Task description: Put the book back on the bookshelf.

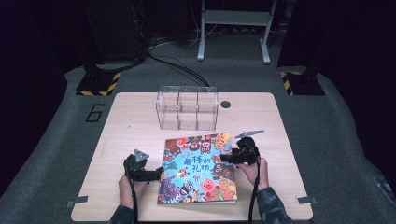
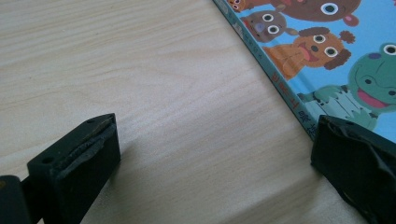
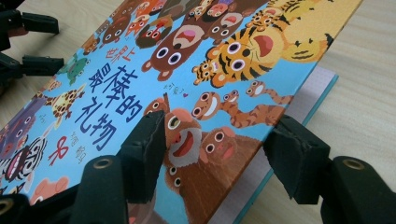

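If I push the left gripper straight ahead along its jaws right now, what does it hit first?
Most likely the picture book. The left gripper is open and low over the table, one jaw at the book's spine edge, the other over bare wood. Going on, that jaw would probably meet or ride onto the cover; depth is unclear.

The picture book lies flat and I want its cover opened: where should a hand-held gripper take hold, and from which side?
Grip the picture book by its front cover's free edge, coming from the person's right. That edge already sits lifted off the pages between the right hand-held gripper's open jaws; the spine faces left.
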Tool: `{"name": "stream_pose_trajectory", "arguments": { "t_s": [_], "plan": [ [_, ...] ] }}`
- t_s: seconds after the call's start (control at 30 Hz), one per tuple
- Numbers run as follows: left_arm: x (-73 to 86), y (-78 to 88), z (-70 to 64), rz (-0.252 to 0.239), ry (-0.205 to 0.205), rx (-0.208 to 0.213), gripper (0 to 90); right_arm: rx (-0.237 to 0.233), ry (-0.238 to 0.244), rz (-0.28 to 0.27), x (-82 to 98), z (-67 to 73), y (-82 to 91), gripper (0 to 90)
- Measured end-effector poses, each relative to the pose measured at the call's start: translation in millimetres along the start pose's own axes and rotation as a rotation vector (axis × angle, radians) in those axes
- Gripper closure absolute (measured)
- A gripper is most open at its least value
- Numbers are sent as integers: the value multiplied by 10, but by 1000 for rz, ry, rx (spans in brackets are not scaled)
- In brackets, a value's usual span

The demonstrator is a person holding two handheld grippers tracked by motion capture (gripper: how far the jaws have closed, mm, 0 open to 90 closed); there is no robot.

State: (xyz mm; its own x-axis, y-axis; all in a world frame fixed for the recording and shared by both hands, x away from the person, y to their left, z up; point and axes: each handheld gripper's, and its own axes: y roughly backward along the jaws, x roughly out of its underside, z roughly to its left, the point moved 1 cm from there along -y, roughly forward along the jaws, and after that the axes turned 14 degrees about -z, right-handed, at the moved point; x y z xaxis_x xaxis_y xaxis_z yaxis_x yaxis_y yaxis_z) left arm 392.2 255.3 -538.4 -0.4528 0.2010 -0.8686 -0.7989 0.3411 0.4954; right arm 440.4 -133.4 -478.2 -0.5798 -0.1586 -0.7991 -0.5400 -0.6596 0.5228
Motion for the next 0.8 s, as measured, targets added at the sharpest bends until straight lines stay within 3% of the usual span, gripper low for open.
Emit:
{"name": "stream_pose_trajectory", "arguments": {
  "t_s": [0.33,0.6,0.73,0.8],
  "plan": [
    [-2,2,2,3,0,4,11,-15,-33,-59,-45,20,-31,405],
    [-1,2,2,3,0,4,11,-31,-65,-70,-86,23,-114,396],
    [0,-1,-2,-3,6,2,11,-27,-64,-84,-113,40,-120,404],
    [0,-1,-2,-3,6,2,11,-32,-36,-108,-131,48,-114,412]
  ]
}}
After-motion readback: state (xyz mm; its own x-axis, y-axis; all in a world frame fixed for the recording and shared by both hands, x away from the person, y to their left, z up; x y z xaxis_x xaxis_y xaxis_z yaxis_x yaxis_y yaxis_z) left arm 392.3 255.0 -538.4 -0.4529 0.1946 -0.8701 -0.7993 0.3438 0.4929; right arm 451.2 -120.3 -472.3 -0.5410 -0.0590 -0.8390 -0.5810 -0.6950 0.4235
